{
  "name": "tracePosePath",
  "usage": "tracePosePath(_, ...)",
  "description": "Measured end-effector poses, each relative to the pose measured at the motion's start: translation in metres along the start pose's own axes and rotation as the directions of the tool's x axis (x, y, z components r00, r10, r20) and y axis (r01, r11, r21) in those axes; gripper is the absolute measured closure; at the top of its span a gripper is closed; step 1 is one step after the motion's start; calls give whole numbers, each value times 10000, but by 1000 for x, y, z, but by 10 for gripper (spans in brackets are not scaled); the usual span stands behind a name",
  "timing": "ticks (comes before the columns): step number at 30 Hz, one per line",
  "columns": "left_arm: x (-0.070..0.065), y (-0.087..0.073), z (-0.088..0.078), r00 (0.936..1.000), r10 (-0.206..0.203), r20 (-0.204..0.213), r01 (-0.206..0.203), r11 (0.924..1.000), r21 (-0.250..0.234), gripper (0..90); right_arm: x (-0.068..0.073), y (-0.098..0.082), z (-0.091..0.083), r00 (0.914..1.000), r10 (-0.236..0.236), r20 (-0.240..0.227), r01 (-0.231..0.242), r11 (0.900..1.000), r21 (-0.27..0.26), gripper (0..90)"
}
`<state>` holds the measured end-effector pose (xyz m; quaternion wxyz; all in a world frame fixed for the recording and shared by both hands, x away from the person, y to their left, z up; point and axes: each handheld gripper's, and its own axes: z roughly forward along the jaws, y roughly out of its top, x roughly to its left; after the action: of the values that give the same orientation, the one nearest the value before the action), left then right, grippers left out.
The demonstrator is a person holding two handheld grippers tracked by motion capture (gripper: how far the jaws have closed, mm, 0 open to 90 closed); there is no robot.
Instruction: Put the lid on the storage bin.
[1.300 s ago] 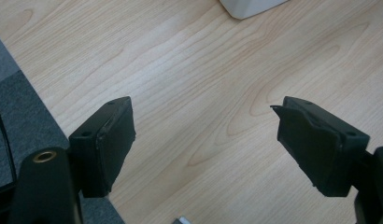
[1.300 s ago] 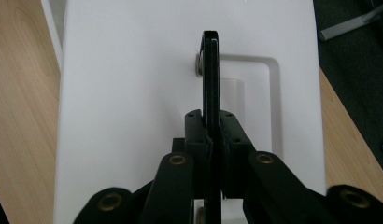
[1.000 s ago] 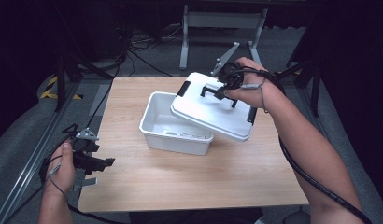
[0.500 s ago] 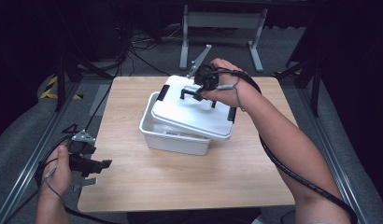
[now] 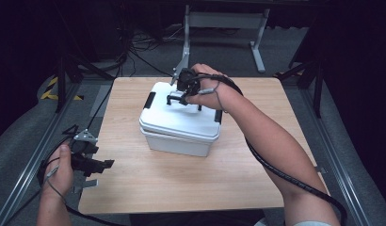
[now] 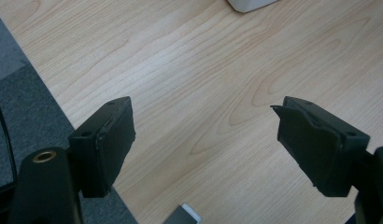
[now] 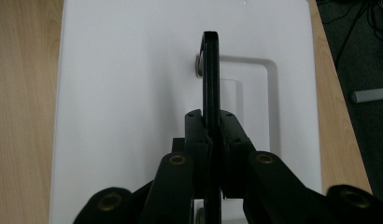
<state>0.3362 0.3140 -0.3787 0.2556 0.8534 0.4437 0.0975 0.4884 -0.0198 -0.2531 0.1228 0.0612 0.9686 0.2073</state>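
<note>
While the high view shows the wooden table (image 5: 257, 155) bearing the white box (image 5: 174, 141) with its lid (image 5: 181, 120) on, the right gripper view shows the right gripper (image 7: 211, 135) clamped on the lid's black handle (image 7: 210, 70). The left gripper (image 6: 203, 144) gapes, well apart.

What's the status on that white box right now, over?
Right gripper shut on black lid handle. White plastic lid sits on white plastic box. Left gripper open, idle over wooden table. Nothing in the way.
</note>
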Motion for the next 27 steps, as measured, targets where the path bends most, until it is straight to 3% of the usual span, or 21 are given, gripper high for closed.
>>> tracePosePath(9,1,1,2,10000,-2,76,1,10000,58,197,-2,1,22,9998,-76,-178,81,9996,285,849)
tracePosePath(18,0,0,0,10000,-22,58,22,10000,28,197,0,2,33,9993,-310,-214,318,9988,380,847)
tracePosePath(27,1,-1,0,10000,-71,69,71,10000,16,197,-4,-5,37,9992,-38,-405,52,9994,345,846)
